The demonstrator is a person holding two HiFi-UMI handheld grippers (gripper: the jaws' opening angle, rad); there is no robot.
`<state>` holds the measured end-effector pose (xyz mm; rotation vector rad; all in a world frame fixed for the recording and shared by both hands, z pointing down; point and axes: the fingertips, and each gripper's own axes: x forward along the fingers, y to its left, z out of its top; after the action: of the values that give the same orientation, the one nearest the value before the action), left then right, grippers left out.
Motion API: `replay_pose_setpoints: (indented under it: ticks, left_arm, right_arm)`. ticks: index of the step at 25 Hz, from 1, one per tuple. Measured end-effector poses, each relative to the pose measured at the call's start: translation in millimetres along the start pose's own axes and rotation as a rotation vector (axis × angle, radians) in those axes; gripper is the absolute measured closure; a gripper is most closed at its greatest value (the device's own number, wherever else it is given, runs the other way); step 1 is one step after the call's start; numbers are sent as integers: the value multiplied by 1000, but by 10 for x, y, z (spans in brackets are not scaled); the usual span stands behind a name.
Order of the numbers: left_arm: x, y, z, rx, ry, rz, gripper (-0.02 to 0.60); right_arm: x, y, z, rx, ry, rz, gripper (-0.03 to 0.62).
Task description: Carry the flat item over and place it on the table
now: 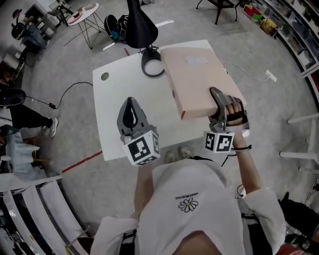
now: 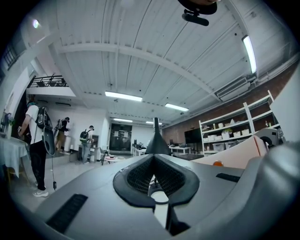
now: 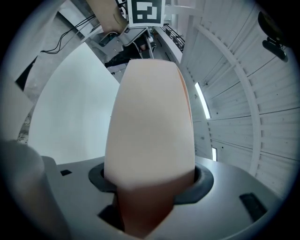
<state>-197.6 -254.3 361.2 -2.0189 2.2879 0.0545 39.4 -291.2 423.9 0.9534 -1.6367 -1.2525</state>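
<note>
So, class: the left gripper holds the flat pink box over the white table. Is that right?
Not quite. The right gripper holds the flat pink box over the white table. The head view shows this, and the right gripper view shows the box clamped between its jaws. The left gripper holds nothing.

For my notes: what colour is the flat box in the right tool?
The box is plain pale pink; the head view shows it best.

Grey concrete floor (image 1: 279,99), one red tape line (image 1: 82,162), one loose black cable (image 1: 70,89). Small round side table (image 1: 84,12) on wire legs. White open shelving (image 2: 234,126) against a brown wall (image 2: 187,131). White ribbed ceiling (image 2: 140,56) with lit tube lights (image 2: 123,96).
</note>
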Motion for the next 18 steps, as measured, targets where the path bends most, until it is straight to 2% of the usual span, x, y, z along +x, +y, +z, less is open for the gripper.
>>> replay_pose_setpoints:
  ticks: [9, 18]
  left_arm:
    - [-7, -8, -32, 2, 8, -11, 566]
    - [-15, 27, -159, -5, 45, -7, 566]
  right_arm:
    - [68, 129, -4, -20, 15, 47, 303]
    - [249, 512, -104, -89, 29, 174, 303]
